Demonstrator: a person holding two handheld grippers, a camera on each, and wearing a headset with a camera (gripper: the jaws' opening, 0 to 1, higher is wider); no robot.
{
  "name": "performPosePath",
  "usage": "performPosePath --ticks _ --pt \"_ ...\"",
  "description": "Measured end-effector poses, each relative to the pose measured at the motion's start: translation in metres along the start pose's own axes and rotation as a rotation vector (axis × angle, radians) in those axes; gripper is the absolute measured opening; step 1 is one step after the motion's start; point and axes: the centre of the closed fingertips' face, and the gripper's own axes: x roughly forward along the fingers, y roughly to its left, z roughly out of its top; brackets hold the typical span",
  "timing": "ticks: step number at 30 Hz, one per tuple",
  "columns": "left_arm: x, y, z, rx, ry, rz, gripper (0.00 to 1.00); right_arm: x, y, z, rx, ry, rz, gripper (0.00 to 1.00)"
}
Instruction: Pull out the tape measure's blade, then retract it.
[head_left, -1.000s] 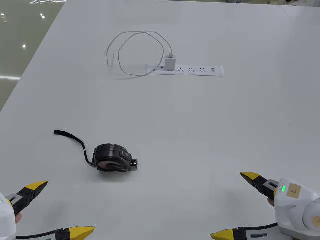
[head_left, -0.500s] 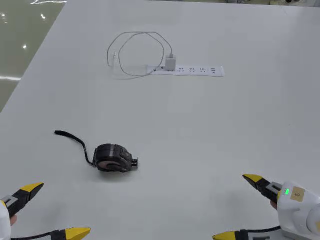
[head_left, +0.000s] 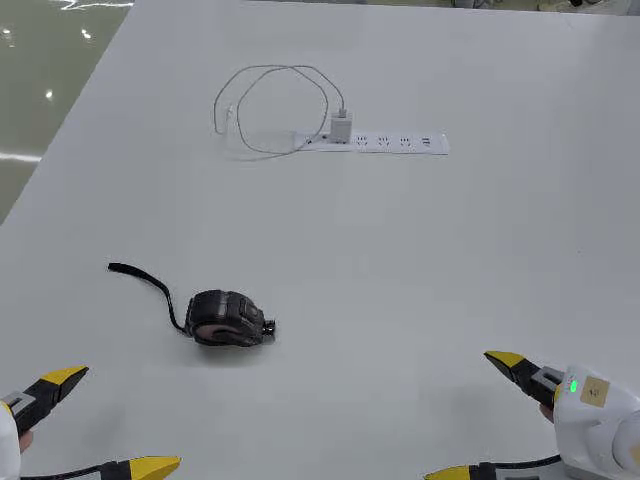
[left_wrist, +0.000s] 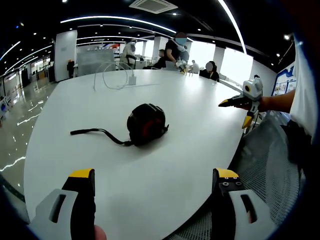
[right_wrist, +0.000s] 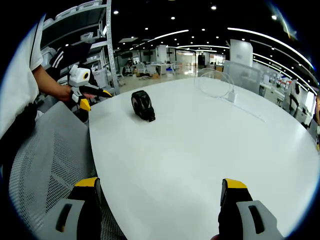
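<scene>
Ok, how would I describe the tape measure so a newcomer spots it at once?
On the big white table, look near-left, well short of the white power strip and its looped cable. The tape measure is the one dark thing lying there: a round black case trailing a thin black strap.

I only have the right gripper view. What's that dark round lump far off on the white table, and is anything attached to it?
Observer: It's a black round-cased tape measure. The head view shows a thin black wrist strap trailing from its case across the white table.
Operator: Is the other yellow-tipped claw about to grab it?
Observer: Not yet. In the left gripper view the left gripper stands wide open with the tape measure framed between its two tips, and bare table lies between them, so there is no contact.
</scene>
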Motion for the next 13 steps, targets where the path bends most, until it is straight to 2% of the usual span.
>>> performPosePath --ticks 13 --pt "0.0009 -0.0009 -0.0009 -0.001 0.002 -0.004 0.95 0.0004 0.0009 -0.0005 0.001 0.000 -0.003 0.99"
